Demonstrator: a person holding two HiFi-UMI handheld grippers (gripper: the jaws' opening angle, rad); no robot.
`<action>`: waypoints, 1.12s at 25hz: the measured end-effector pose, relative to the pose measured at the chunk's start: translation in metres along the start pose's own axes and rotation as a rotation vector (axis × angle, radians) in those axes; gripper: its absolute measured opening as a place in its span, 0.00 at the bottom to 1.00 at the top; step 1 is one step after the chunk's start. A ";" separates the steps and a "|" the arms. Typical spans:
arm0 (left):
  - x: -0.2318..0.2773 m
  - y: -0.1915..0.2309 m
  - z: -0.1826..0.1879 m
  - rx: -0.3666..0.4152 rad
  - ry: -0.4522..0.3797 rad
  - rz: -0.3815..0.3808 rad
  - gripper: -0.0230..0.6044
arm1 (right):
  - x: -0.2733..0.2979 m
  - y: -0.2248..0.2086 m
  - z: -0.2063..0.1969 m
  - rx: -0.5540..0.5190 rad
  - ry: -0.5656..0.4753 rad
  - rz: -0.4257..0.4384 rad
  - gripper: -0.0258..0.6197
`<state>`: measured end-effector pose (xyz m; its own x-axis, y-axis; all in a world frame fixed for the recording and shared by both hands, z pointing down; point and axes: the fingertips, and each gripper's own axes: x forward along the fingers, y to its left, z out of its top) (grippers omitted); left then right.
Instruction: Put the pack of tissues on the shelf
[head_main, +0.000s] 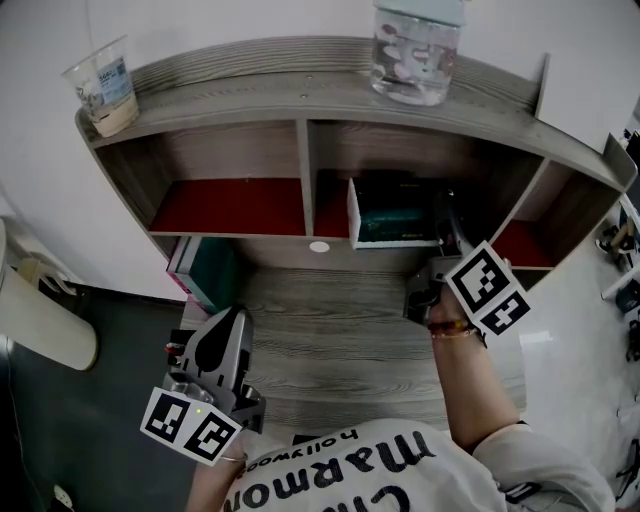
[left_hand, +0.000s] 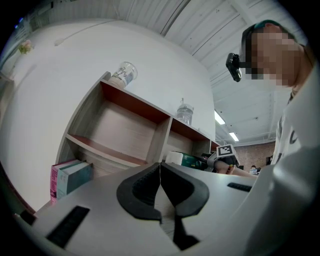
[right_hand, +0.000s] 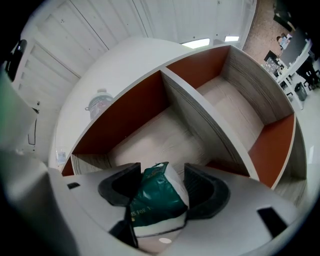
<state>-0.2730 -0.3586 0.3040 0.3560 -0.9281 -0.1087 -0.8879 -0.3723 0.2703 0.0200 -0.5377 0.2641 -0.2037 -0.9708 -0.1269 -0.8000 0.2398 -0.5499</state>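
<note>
The green and white pack of tissues (right_hand: 157, 197) sits between the jaws of my right gripper (right_hand: 161, 176), which is shut on it; the soft pack bulges between the pads. In the head view the pack (head_main: 395, 215) is inside the middle compartment of the grey wooden shelf (head_main: 300, 100), with the right gripper (head_main: 447, 225) reaching in from the right behind it. My left gripper (head_main: 230, 318) hovers low over the desk at the front left, shut and empty, its jaws (left_hand: 160, 172) meeting tip to tip. The left gripper view shows the pack (left_hand: 187, 160) from the side.
A plastic cup (head_main: 103, 85) stands on the shelf top at the left and a glass jar (head_main: 415, 50) at the middle right. Books (head_main: 205, 270) lean under the left compartment. The compartments have red floors, and the grey desk (head_main: 330, 340) lies in front.
</note>
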 end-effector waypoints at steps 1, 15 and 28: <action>0.001 0.000 0.000 0.000 -0.001 0.000 0.07 | 0.001 0.000 0.000 -0.002 -0.002 -0.003 0.47; 0.015 0.012 -0.007 -0.019 0.029 -0.026 0.07 | 0.010 -0.003 0.003 -0.012 -0.051 -0.052 0.46; 0.051 0.018 -0.006 -0.025 0.073 -0.134 0.07 | 0.016 -0.005 0.003 -0.022 -0.075 -0.121 0.45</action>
<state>-0.2695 -0.4128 0.3093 0.4921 -0.8672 -0.0759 -0.8236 -0.4921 0.2820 0.0220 -0.5540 0.2622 -0.0623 -0.9905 -0.1226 -0.8283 0.1199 -0.5473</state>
